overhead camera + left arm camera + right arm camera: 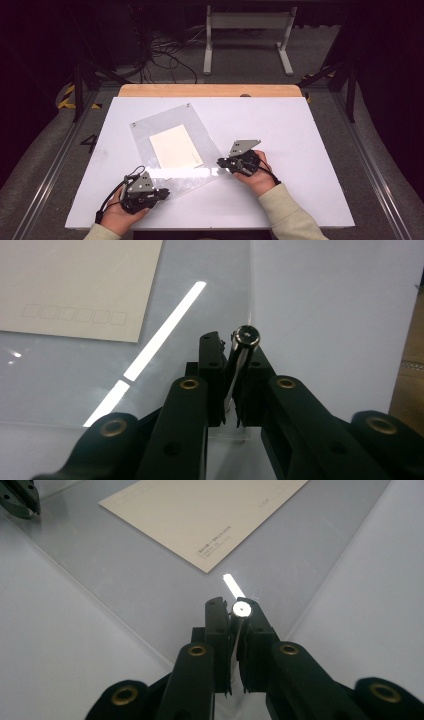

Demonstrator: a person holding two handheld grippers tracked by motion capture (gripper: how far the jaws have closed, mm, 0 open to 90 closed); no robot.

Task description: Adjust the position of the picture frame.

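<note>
the clear sheet point(175, 150) lies tilted on the white worktop point(300, 130), in the centre-left of the high view, with a cream card point(176, 146) under or on its middle. the left gripper point(162, 192), at the lower left of the high view, is clenched on the sheet's near corner; in the left gripper view its jaws stand close together with a small metal stud point(246, 336) at their tips and the sheet edge between them. the right gripper point(222, 162), centre-right, is clamped on the sheet's right corner; in the right gripper view a round shiny stud point(243, 609) sits at the tips, the card point(200, 515) in the upper part of the frame.
</note>
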